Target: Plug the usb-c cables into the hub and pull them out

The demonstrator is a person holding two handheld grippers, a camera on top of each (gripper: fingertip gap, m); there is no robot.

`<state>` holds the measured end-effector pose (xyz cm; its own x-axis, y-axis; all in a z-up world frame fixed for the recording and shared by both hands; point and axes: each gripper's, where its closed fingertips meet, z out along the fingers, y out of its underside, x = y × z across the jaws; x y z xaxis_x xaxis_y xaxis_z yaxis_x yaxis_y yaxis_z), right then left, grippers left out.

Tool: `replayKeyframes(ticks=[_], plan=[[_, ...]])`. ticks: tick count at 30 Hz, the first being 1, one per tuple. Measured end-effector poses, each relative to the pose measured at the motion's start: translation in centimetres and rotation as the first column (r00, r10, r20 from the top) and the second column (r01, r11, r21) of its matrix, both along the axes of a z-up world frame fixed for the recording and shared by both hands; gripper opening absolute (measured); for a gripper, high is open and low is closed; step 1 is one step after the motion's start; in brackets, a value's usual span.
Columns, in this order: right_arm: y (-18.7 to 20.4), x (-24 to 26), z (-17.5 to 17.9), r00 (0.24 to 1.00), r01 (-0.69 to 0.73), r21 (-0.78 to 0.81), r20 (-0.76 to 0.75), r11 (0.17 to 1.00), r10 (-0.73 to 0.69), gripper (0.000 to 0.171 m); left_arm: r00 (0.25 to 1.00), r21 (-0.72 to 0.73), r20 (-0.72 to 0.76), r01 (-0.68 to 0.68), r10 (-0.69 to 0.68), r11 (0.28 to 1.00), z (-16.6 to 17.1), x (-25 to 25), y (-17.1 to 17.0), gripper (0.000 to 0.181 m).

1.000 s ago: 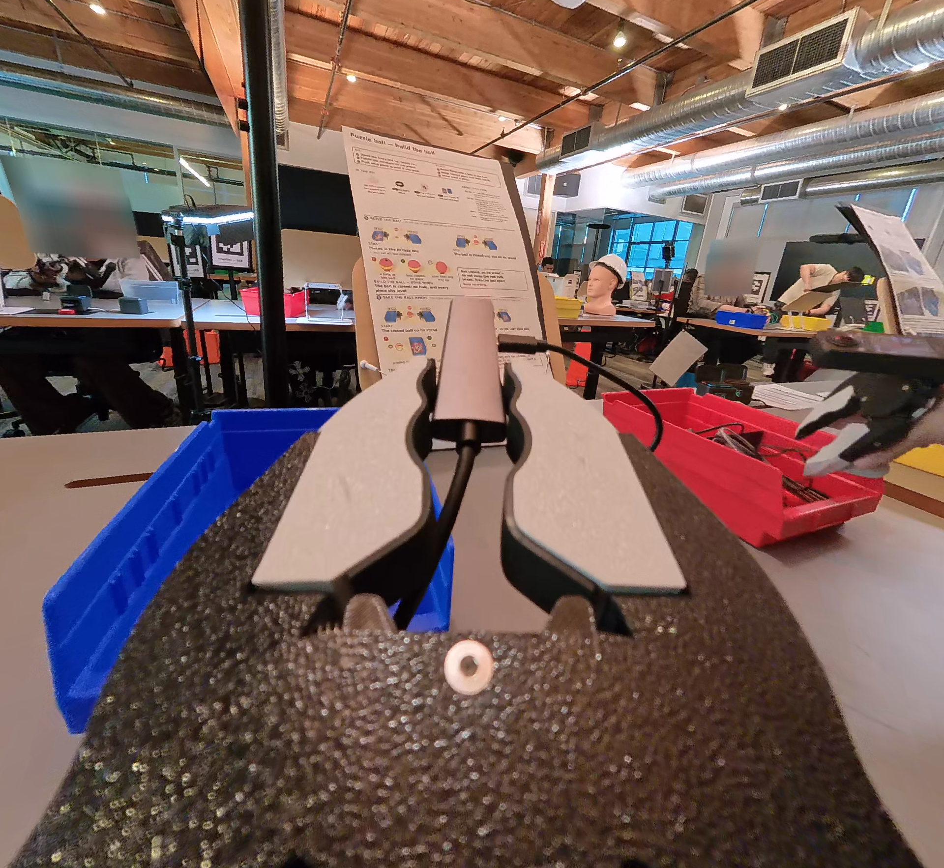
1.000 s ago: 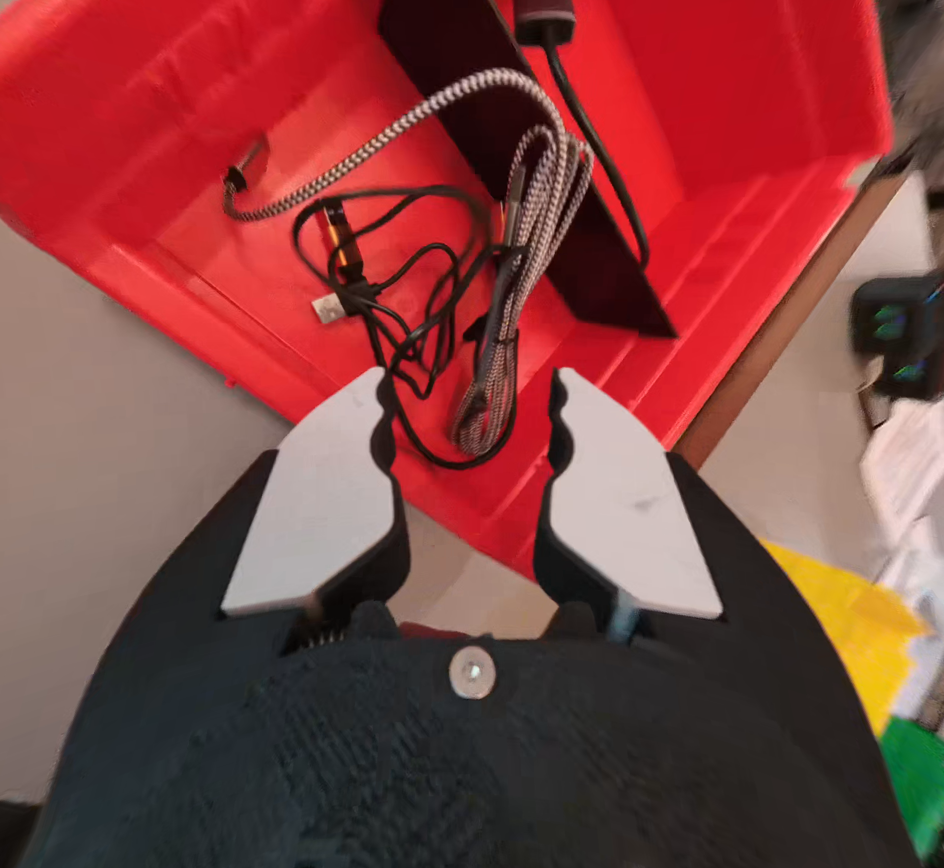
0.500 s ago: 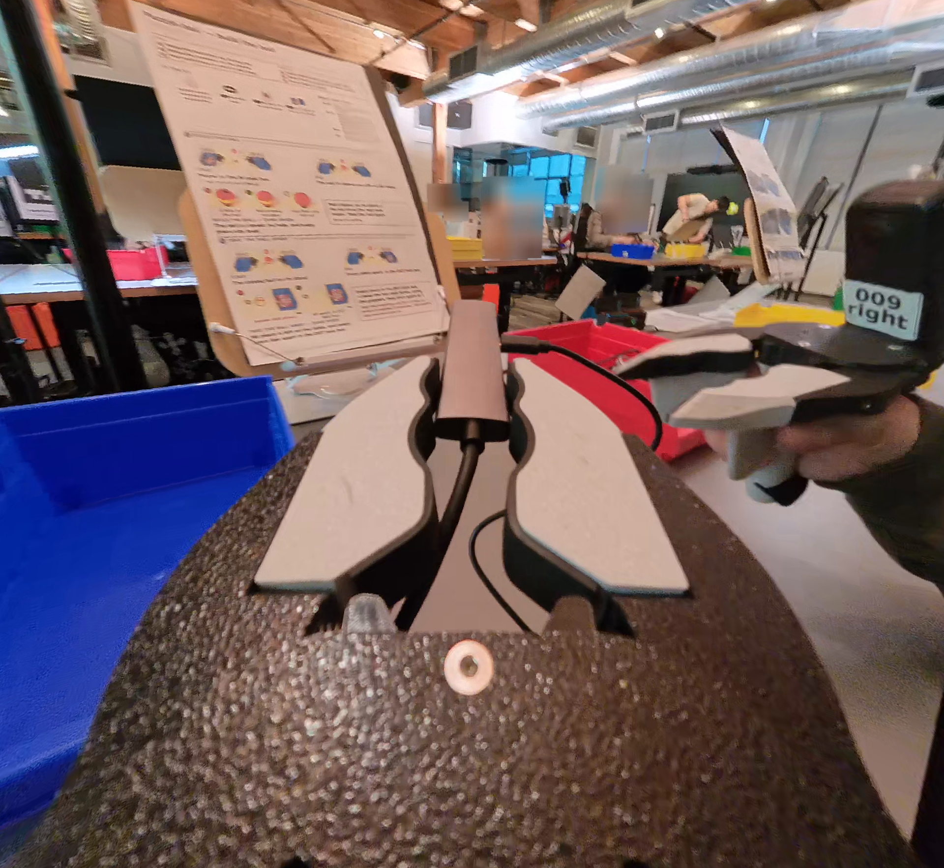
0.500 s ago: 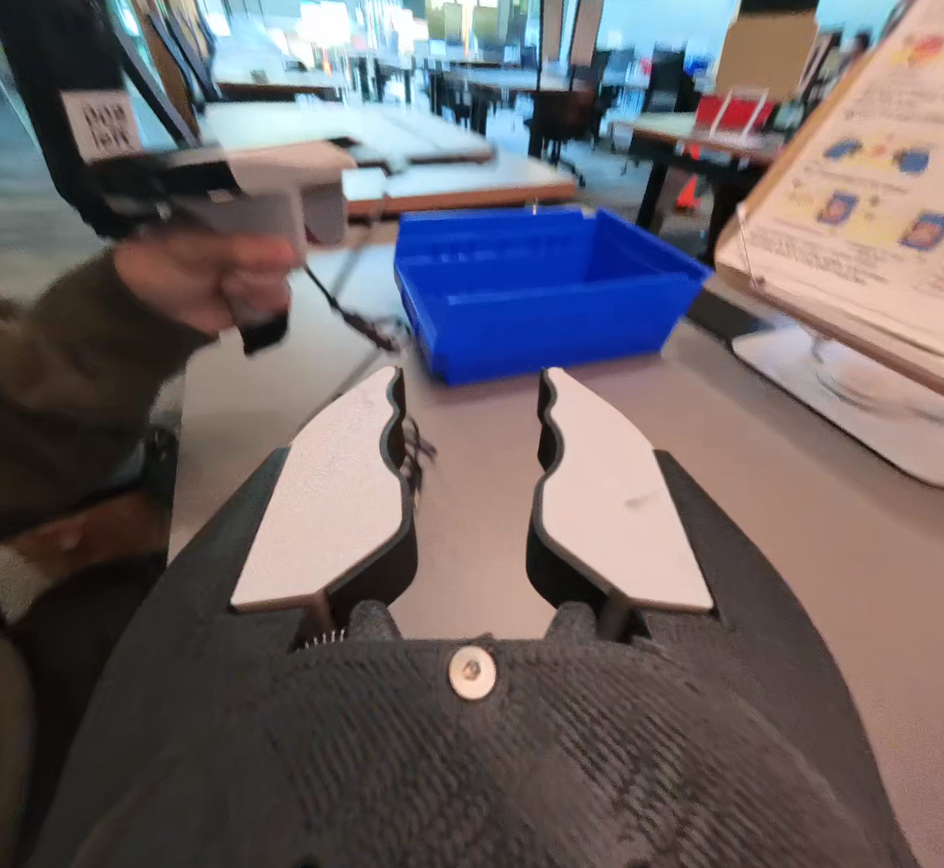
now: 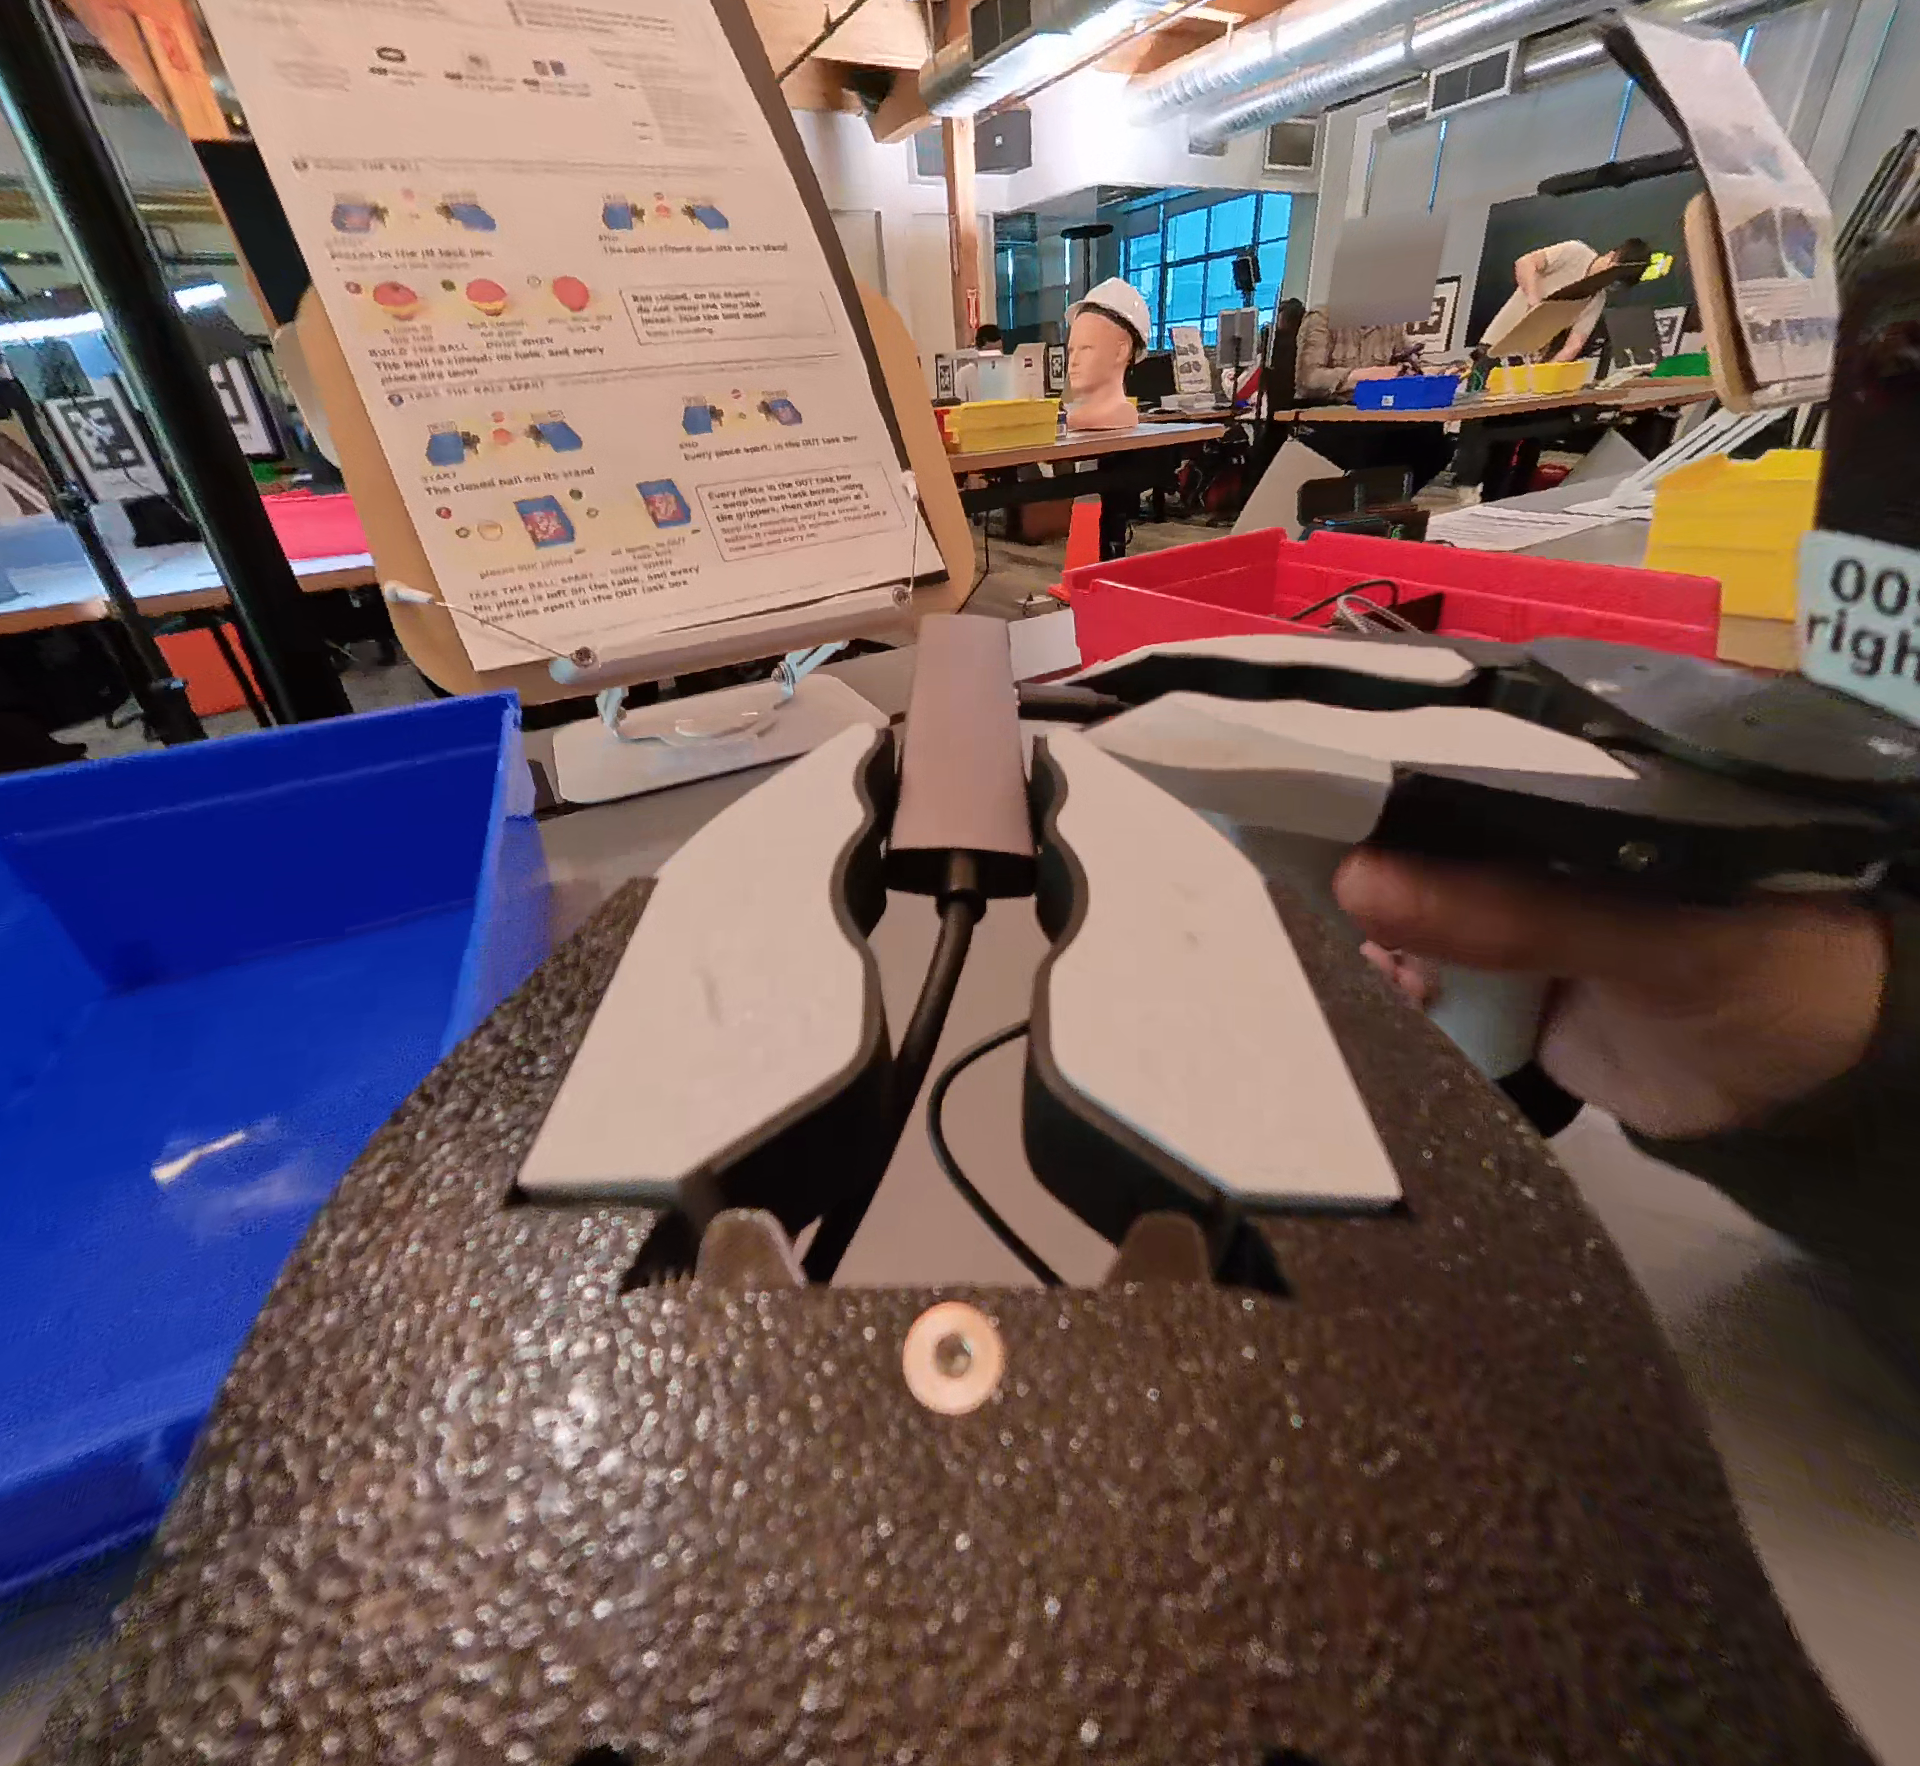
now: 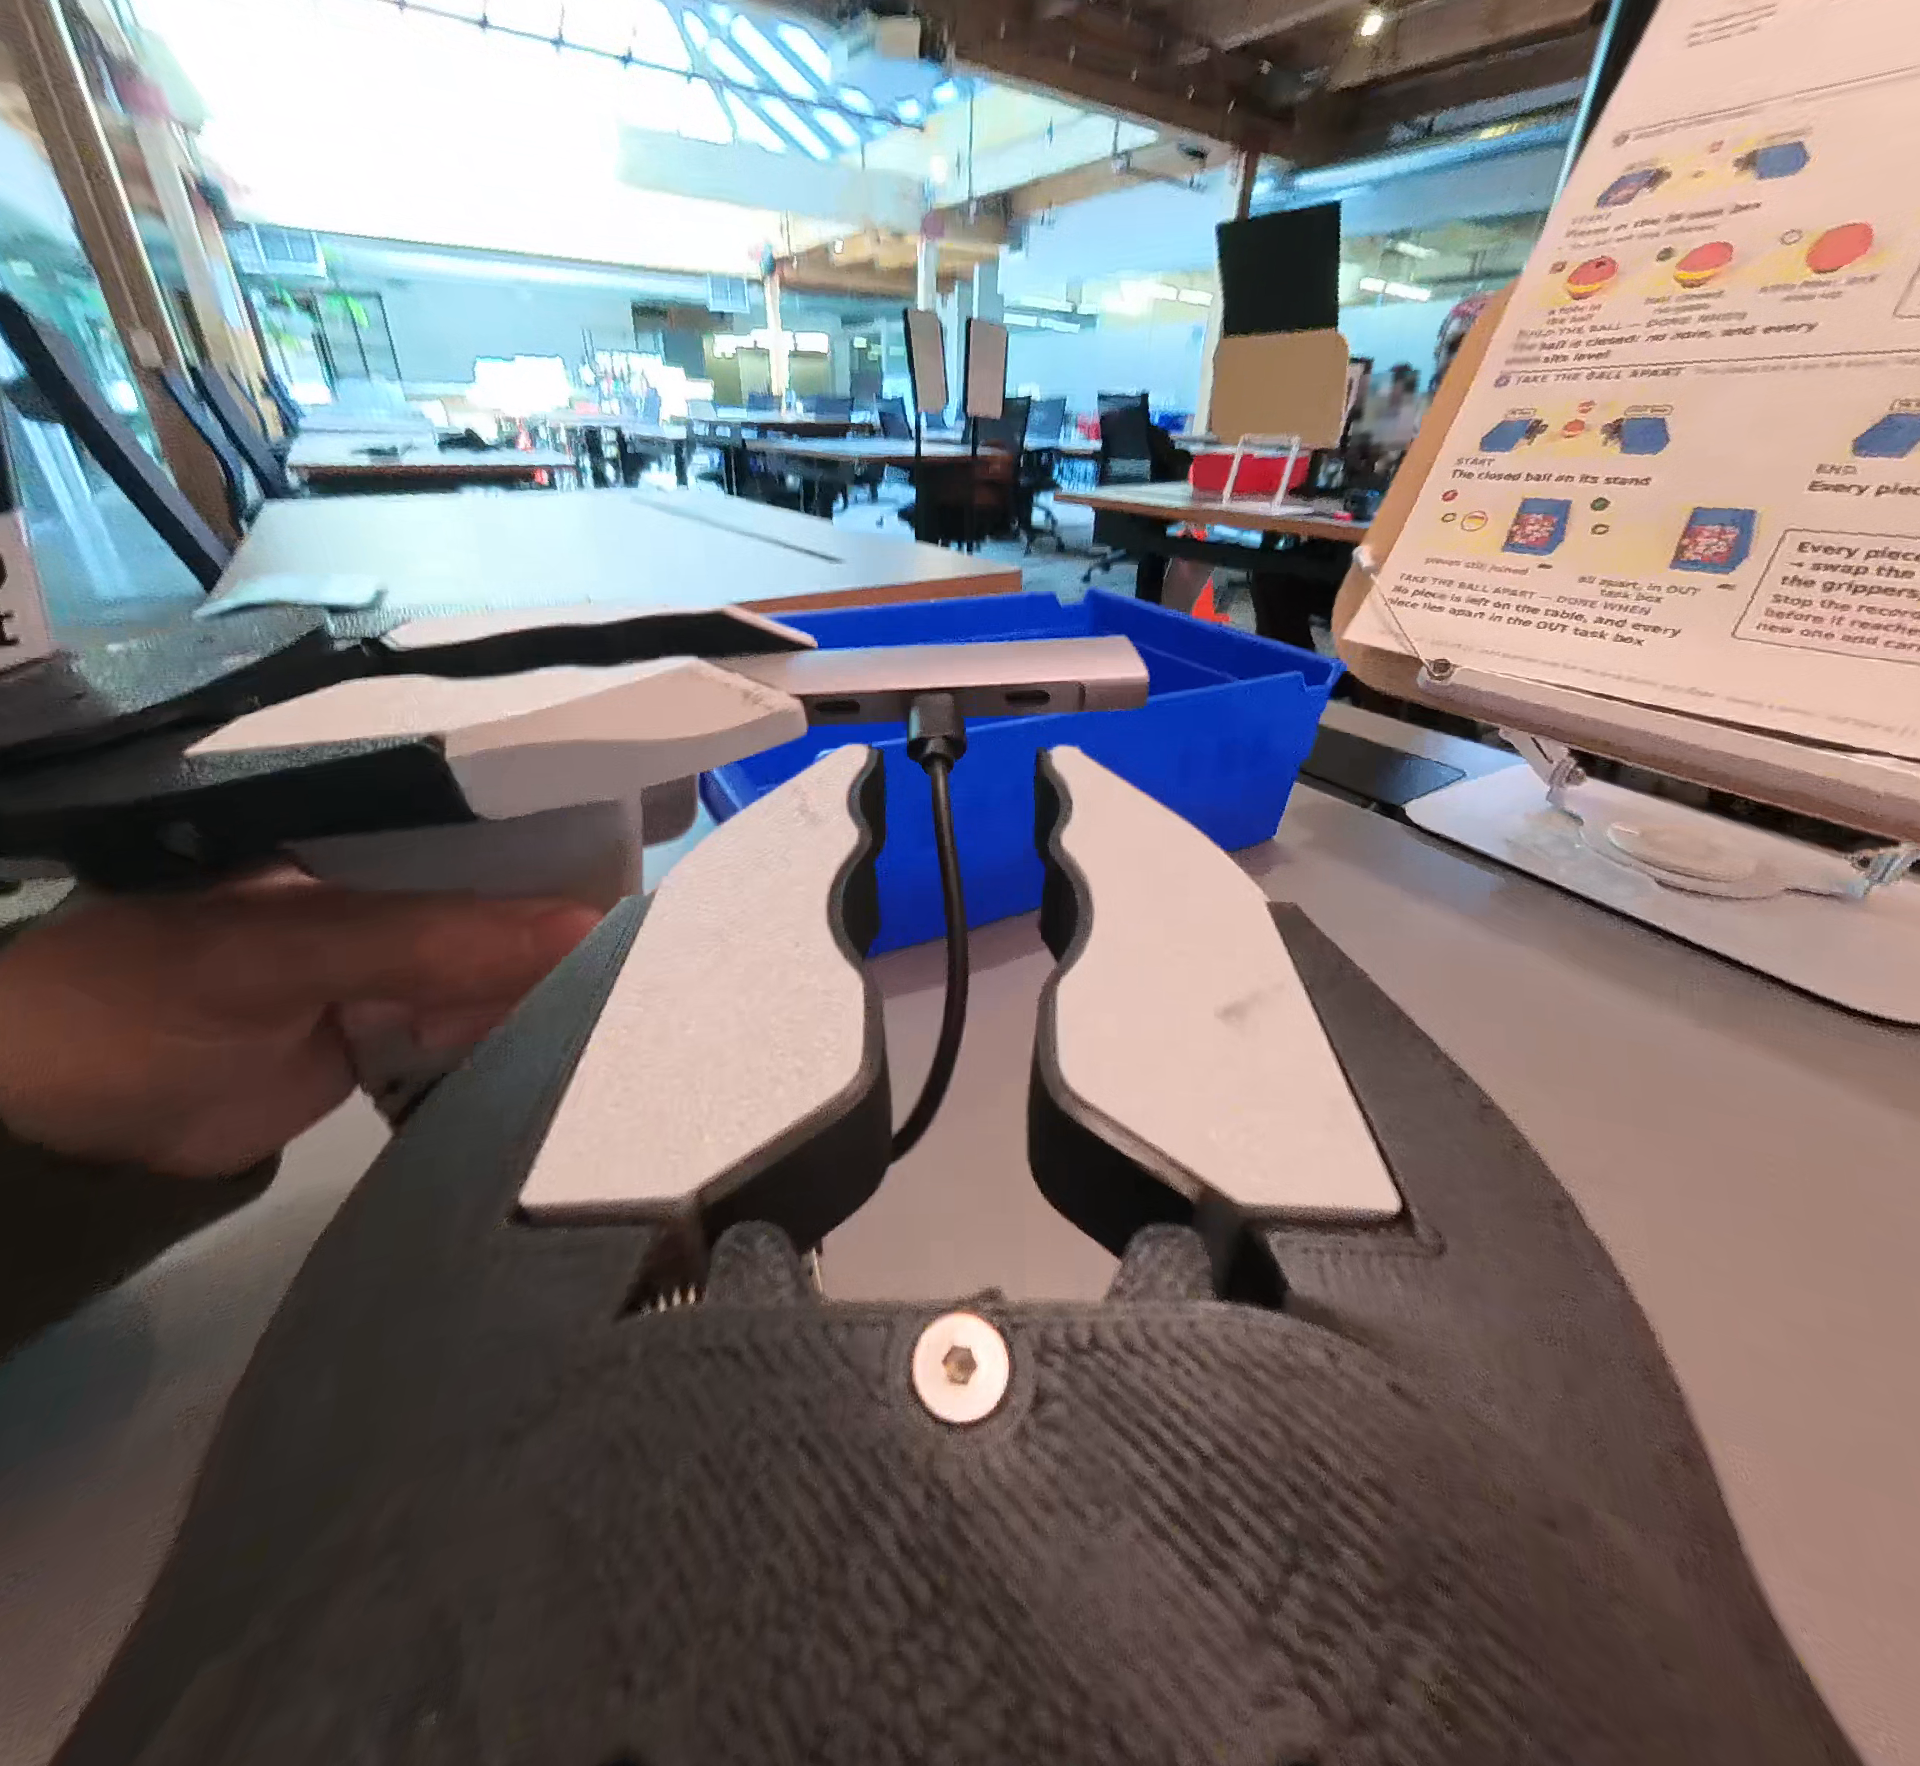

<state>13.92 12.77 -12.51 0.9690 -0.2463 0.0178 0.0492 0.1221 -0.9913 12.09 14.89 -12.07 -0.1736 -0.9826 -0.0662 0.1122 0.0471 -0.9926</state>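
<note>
Left tongs [image 5: 961, 760] are clamping the hub [image 5: 961, 729]; right tongs [image 6: 958, 781], standing apart, are straddling the cable [image 6: 951, 885] plugged into the hub's side.

Printed things standing around my desk

An instruction sheet [image 5: 561, 303] with small coloured pictures and lines of print is leaning on its stand behind the blue bin [image 5: 249, 968]; a white sticker [image 5: 1860, 615] bearing print is showing on my right-hand gripper's body; black-and-white square marker cards [image 5: 99, 443] are hanging in the far background.
</note>
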Motion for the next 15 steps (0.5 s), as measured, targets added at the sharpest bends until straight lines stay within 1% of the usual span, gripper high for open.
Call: replayKeyframes(ticks=[1,4,7,10,13,15], plan=[[-0.1,0.1,-0.2,1.0,0.005,0.023,0.003,1.0,-0.005,0.022,1.0,-0.007,0.001,-0.002,0.002,1.0,-0.3,0.1,-0.2,0.025],[-0.2,0.3,-1.1,0.999,0.018,0.024,0.042,1.0,-0.019,0.017,1.0,0.004,-0.001,-0.03,0.03,1.0,-1.2,0.5,-0.5,0.025],[-0.3,0.6,-1.8,0.996,0.047,0.032,0.068,0.998,-0.049,0.013,1.0,-0.037,-0.028,-0.01,0.009,0.999,-2.2,0.9,-0.9,0.025],[-0.5,0.9,-2.0,0.999,0.045,0.086,0.011,0.995,-0.046,0.012,0.999,-0.024,-0.042,-0.003,0.002,1.0,-3.0,1.0,-1.4,0.025],[-0.1,1.0,-3.2,1.0,0.022,0.024,-0.023,0.999,-0.021,0.01,0.998,-0.004,-0.042,-0.048,0.048,0.999,-3.7,1.1,-1.2,0.025],[-0.1,0.9,-3.4,0.999,0.023,0.012,-0.024,1.0,-0.023,0.01,0.998,-0.008,-0.023,-0.064,0.063,0.998,-3.9,1.0,-1.2,0.025]])
